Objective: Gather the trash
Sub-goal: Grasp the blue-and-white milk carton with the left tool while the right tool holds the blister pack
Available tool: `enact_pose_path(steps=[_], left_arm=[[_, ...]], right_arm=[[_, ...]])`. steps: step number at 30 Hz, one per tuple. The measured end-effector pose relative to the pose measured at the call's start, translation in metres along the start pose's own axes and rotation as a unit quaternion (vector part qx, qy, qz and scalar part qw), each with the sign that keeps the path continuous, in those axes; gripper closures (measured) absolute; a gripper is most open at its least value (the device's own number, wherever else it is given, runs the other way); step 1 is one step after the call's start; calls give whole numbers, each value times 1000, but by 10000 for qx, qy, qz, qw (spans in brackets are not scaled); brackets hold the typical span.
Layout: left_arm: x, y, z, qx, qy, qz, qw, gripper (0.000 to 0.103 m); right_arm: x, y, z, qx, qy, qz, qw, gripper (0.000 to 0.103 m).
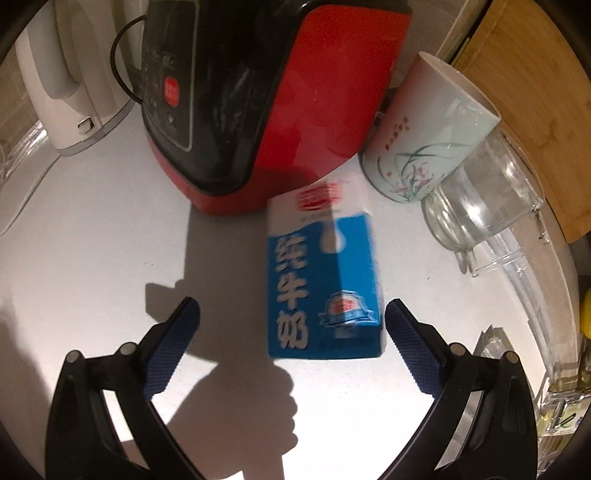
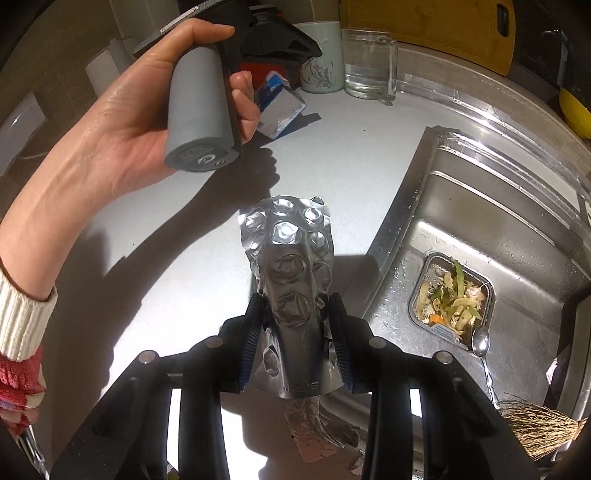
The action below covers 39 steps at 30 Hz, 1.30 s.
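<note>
A blue and white milk carton lies on the white counter in front of a red appliance. My left gripper is open, its blue pads on either side of the carton's near end, the right pad close to it, not touching. The carton also shows in the right wrist view, partly behind the hand on the left gripper's handle. My right gripper is shut on a crumpled silver blister pack, held above the counter beside the sink.
A red and black cooker, a white kettle, a flowered mug and a glass mug stand behind the carton. A steel sink on the right holds a tray of food scraps and a spoon. A wooden board leans at the back.
</note>
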<state>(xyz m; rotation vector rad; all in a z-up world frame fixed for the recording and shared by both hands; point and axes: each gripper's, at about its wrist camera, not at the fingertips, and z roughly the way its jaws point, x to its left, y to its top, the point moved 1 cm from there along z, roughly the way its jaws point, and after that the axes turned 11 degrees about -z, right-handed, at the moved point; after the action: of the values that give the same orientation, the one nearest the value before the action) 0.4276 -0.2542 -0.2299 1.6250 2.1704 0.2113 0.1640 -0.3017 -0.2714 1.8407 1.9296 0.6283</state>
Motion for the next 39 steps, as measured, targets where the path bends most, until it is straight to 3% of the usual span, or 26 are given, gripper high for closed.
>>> enact_pose_path(steps=[4, 8, 12, 21, 23, 24, 25, 32, 39], left_arm=[[6, -2, 3, 38, -76, -74, 9999, 7], [-2, -1, -4, -167, -112, 111, 9997, 7], [-17, 2, -4, -284, 112, 233, 9993, 7], [-30, 2, 33, 39, 717, 871, 9936, 7], [-31, 0, 37, 87, 670, 1008, 9926, 13], [-31, 0, 39, 107, 608, 1039, 9927, 31], [-29, 0, 38, 121, 593, 1054, 9926, 34], [-22, -9, 19, -226, 442, 1368, 9894, 37], [15, -42, -40, -471, 163, 1533, 9869, 37]], right_arm=[[1, 1, 1, -26, 39, -28, 10000, 66], [1, 2, 2, -49, 87, -68, 9999, 66], [2, 1, 4, -17, 114, -113, 9999, 66], [1, -1, 4, 17, 120, -38, 9999, 66], [1, -1, 4, 29, 115, -37, 9999, 66], [1, -2, 4, 29, 110, -40, 9999, 66], [1, -2, 4, 30, 106, -36, 9999, 66], [2, -1, 1, -7, 67, -11, 10000, 66], [8, -9, -18, -165, 38, -46, 9998, 66]])
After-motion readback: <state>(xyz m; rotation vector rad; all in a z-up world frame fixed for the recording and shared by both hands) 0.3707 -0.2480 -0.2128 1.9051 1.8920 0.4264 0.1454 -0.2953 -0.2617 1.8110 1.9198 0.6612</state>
